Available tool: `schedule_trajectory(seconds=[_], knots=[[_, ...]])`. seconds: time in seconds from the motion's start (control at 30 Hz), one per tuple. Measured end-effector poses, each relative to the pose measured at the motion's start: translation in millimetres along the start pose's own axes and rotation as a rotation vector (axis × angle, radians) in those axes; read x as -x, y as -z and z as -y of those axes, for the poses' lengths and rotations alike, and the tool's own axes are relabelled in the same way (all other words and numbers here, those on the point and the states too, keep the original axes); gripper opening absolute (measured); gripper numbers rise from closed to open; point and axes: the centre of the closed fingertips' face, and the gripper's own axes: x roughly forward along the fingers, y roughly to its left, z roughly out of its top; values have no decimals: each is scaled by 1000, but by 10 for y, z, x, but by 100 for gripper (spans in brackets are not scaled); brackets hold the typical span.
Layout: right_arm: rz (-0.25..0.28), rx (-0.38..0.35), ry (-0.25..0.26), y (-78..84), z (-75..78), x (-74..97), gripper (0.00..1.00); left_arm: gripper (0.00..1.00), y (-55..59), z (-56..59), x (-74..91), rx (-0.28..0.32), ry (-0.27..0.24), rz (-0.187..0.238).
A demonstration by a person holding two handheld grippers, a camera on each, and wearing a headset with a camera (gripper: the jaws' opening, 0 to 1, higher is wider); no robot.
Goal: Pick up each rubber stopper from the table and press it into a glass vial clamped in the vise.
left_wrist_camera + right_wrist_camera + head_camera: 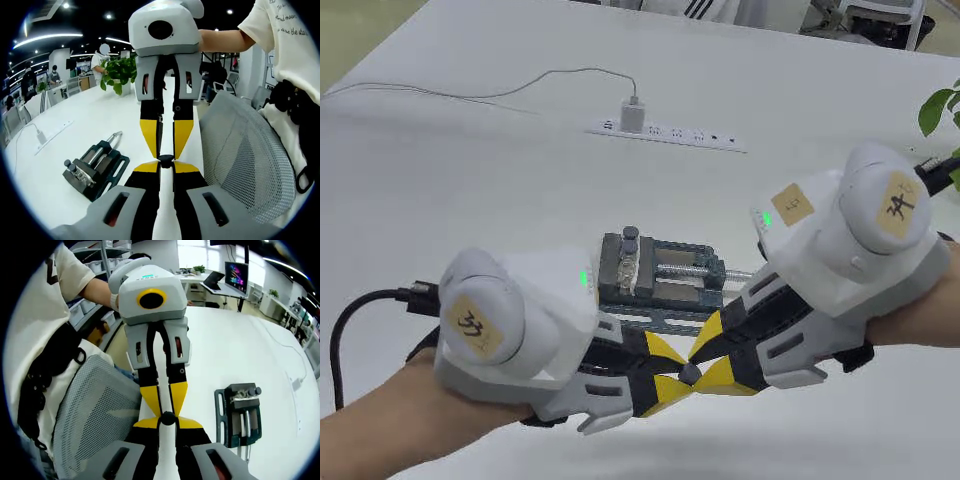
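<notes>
Left fingers: the left gripper (165, 168) has its yellow tips drawn in narrow, and they're nipping the rubber stopper (165, 161) right at the very end.
Right fingers: the right gripper (168, 423) comes in nose to nose, equally narrow, with its tips on that same stopper.
Who carries it: I can't tell. Both pairs are touching it, and it looks like a hand-over in mid-air.
Stopper: a small dark plug, dead centre between the four tips and up off the table (470, 200).
Way to the target: the vise (665, 285) sits just beyond the meeting point, away from the person. That puts it off the left fingers' left flank and off the right fingers' right flank.
Vials: the glass vials (630, 262) stand upright at the vise's jaw end, mouths up, and they seem dark-topped already.
Long axis: the vise screw runs roughly along the line of the two grippers.
Nearer side: I'd say the left gripper, because the vial end lies toward it.
Next move: swing the tips out over the vials, then press straight down.
</notes>
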Motion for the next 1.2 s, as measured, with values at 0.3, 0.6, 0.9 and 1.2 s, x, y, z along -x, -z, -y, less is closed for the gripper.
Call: schedule_trajectory(seconds=[0.3,0.6,0.9,1.2], knots=[[3,-6,4,-4,14,12,7,5,-13,-20,5,12,-3,12],[9,-17,2,-2,18,8,7,5,-12,-25,12,10,-3,12],[-1,-18,6,34,67,-2,7,10,69,-104,92,46,-41,11],[-29,-8,2,79,138,-30,7,35,250,-291,246,105,-157,0]])
